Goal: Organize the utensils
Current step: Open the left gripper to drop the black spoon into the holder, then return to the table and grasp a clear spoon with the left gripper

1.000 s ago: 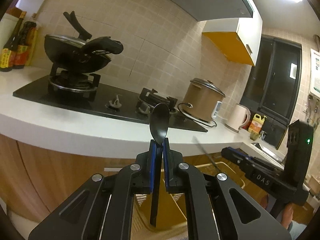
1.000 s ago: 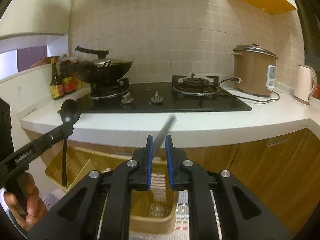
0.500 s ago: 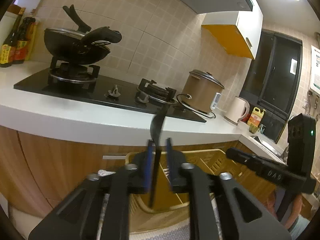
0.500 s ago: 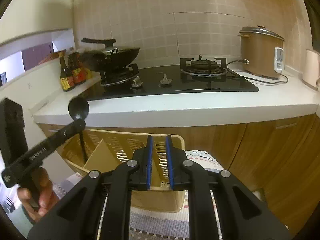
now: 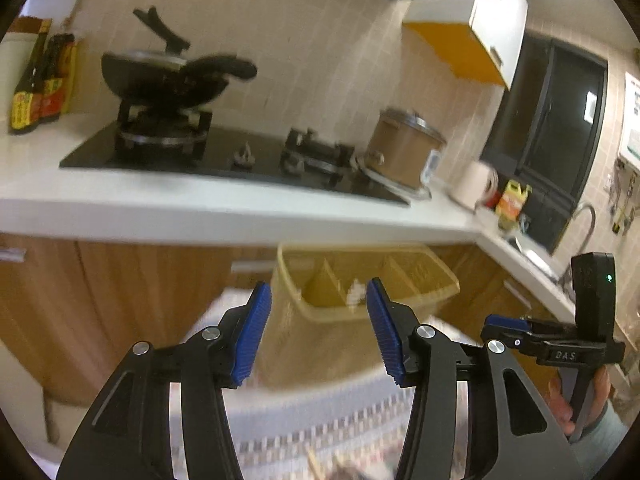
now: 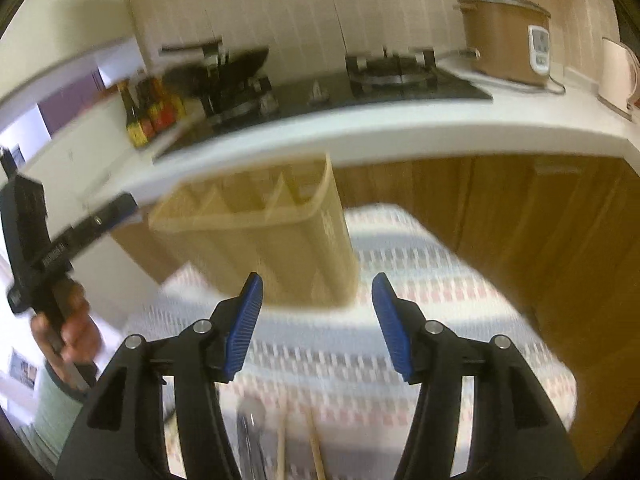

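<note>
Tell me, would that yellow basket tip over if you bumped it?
Probably, yes. The yellow basket stands tall and narrow, so a knock near its rim could topple it. It looks like thin plastic, likely light, and the patterned cloth under it might let it slide.

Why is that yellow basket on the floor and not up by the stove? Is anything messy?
The yellow divided basket stands upright on a patterned mat, below the counter. A few loose utensils lie on the mat outside it. Nothing looks spilled or broken.

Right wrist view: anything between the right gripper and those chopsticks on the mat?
Nothing visible. The right gripper, jaws opening and empty, hangs over the mat; the chopsticks lie uncovered just below, beside a metal utensil.
</note>
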The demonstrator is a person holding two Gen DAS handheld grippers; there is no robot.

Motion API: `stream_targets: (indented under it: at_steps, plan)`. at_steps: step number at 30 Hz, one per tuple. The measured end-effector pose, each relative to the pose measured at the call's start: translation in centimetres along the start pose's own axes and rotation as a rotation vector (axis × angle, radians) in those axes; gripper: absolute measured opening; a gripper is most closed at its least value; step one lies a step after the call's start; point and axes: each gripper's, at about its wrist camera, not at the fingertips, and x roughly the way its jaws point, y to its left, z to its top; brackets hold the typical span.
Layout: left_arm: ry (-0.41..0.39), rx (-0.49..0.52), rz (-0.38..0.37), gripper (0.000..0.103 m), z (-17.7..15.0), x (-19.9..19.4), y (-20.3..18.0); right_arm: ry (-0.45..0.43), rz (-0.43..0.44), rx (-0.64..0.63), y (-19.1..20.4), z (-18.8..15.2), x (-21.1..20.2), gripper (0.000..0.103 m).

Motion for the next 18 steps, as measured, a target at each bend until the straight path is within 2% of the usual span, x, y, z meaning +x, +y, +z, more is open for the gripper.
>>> stream_targets:
  at_steps: [6,8,10,14,18]
  plan:
    - [0.148,0.038,0.042,0.048,-3.0,-2.2,-0.6,0.148,-0.005,0.030,-0.2,-3.4,-0.4,0.053]
    - [0.223,0.062,0.074,0.048,-4.3,-2.3,-0.8,0.189,-0.036,0.013,0.1,-4.3,-0.3,0.053]
    - [0.342,0.088,0.094,0.048,-6.2,-1.8,-1.0,0.247,-0.076,-0.012,0.4,-5.5,0.1,0.053]
    - [0.528,0.102,0.037,0.046,-9.9,-0.7,-1.1,0.358,-0.117,-0.063,1.3,-7.6,1.3,0.053]
    - [0.631,0.104,0.003,0.044,-12.2,0.4,-1.3,0.441,-0.096,-0.051,1.3,-9.0,2.1,0.053]
